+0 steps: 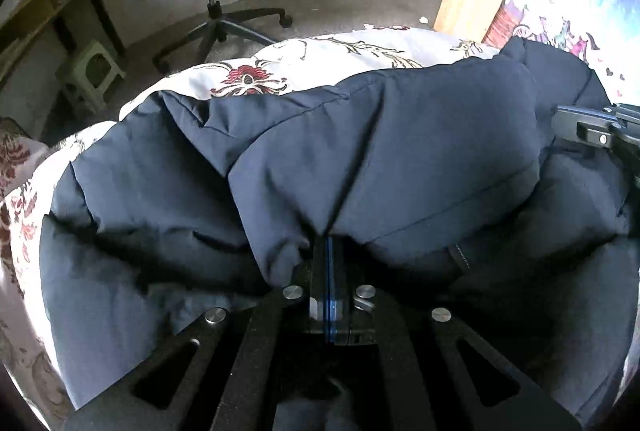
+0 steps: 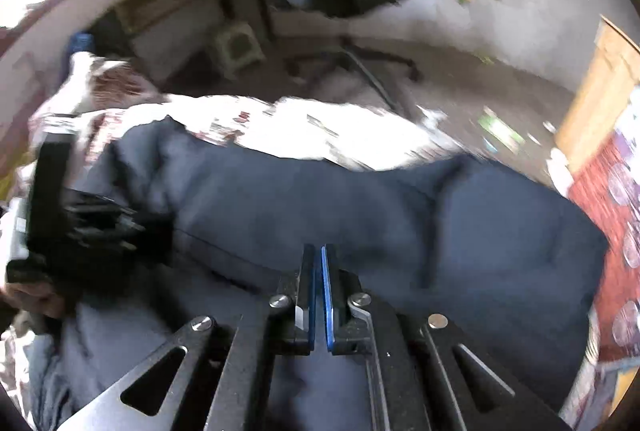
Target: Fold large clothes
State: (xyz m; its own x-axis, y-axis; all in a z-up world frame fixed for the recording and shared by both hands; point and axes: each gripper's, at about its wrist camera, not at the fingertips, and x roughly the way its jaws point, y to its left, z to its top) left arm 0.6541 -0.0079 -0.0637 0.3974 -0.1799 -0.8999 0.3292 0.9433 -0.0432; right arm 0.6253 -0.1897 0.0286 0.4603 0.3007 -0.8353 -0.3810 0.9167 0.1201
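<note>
Navy padded jacket point(image 1: 360, 151) lies on floral bedsheet point(image 1: 320, 63). Left hand-held gripper point(image 1: 330, 243) pinches a jacket fold; right hand-held gripper point(image 2: 318, 251) nearly closed, holding nothing. No readable labels.

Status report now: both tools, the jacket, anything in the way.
Left tool shut, pinching a fold of the navy jacket. Right tool shut, nothing between its pads, above the jacket. Jacket bunched on the floral bedspread. Nothing in the way.
</note>
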